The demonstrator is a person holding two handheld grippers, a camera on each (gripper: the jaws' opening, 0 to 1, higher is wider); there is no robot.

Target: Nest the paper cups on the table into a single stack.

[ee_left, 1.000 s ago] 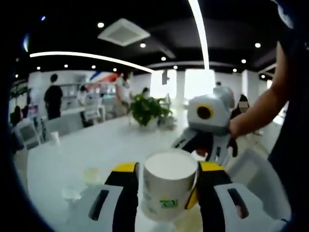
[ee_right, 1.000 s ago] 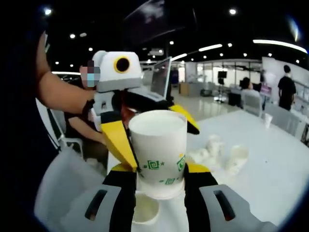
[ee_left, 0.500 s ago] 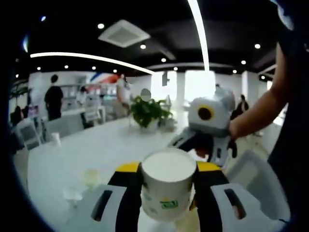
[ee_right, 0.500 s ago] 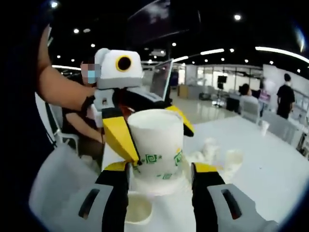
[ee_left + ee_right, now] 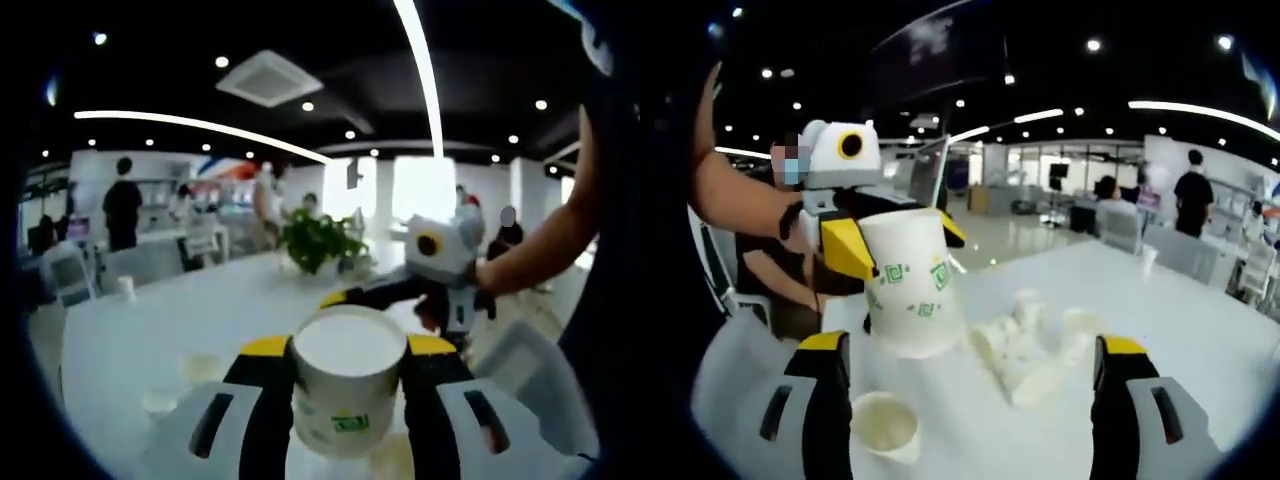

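The left gripper (image 5: 345,400) clamps its yellow-tipped jaws on the sides of an inverted paper cup stack (image 5: 346,380), green print on its wall and flat base facing the lens, held above the white table (image 5: 150,330). In the right gripper view the same stack (image 5: 905,283) hangs tilted in the left gripper (image 5: 895,250), rim flared at the bottom where more than one cup appears nested; how many cannot be told. The right gripper (image 5: 975,400) stands spread wide with nothing between its jaws, apart from the stack and low over the table (image 5: 1200,330). An upright paper cup (image 5: 885,428) sits mouth-up just inside its left jaw, below the held stack. Beyond it, a cluster of loose cups (image 5: 1030,345) lies tumbled on the tabletop, some on their sides. In the left gripper view the right gripper (image 5: 440,275) shows beyond the stack, a person's forearm (image 5: 540,250) behind it, and two more cups (image 5: 180,385) stand at the near left.

Judged from this, the work is partway through: a short stack exists, while the upright cup and the scattered ones remain to be nested.
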